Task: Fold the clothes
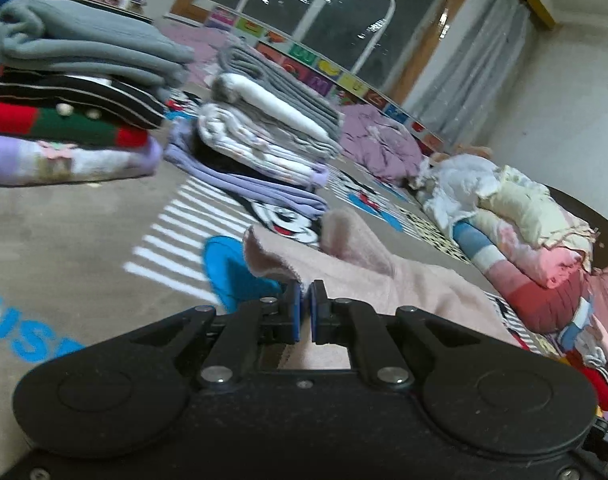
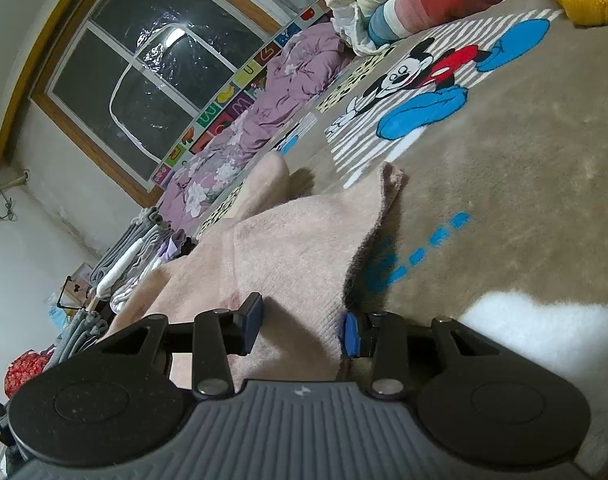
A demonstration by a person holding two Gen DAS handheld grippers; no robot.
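The left gripper [image 1: 305, 294] was pinched shut on the pink garment [image 1: 403, 280] edge at lower centre. The right gripper [image 2: 304, 326] stood part open astride its hem, pads apparently not pressing. Judged step: starting a fold; next, carry the edge across. Blanket [image 1: 64, 232] lettering read "US".

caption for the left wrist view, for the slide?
Left gripper shut on an edge of the pink garment above the cartoon-print rug, folded clothing stacks behind.
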